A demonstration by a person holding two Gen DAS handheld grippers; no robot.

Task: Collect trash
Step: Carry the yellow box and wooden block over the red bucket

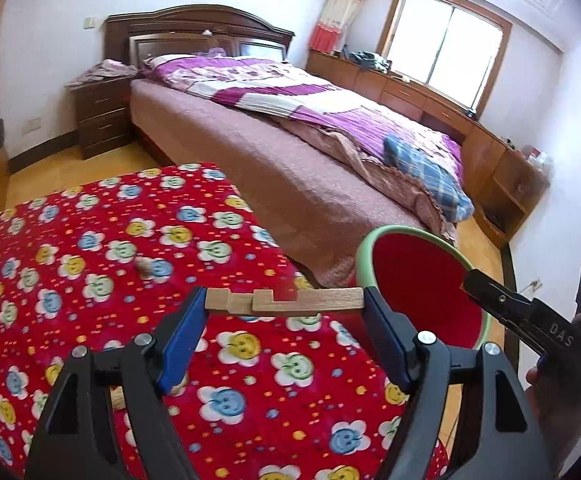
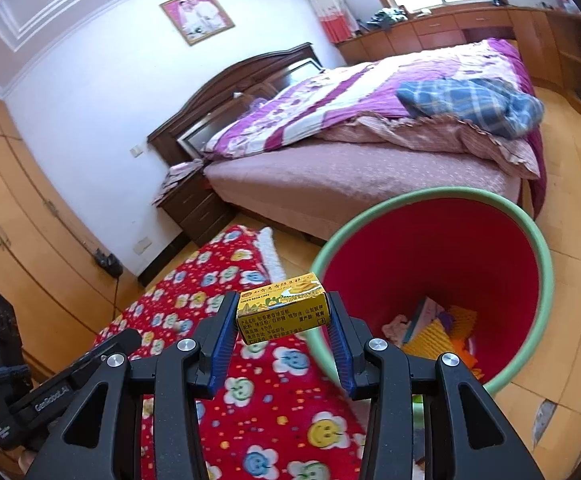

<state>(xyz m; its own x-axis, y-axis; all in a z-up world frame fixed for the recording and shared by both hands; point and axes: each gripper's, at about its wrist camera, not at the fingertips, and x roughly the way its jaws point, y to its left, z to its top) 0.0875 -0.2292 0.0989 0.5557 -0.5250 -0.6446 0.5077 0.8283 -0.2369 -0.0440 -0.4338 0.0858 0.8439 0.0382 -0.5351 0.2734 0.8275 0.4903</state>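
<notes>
Right tool point(image 2: 283, 312) clamps a yellow box point(image 2: 282, 308) printed "GREEN BEAN CAKE"; left tool point(image 1: 285, 302) grips a wooden piece point(image 1: 286, 301) endwise.

A: Red cloth point(image 1: 90, 264) everywhere, dotted with blue, yellow and green smiley flowers!

B: And the bin point(image 2: 530, 248), red inside with a pale green rim.

A: Yellow box point(image 2: 284, 307), green banner, dark print. Blue pads point(image 2: 222, 332) on black.

B: Pale wooden piece point(image 1: 286, 300). Behind, a purple and white quilt point(image 1: 290, 92), blue plaid cloth point(image 2: 474, 104).
</notes>
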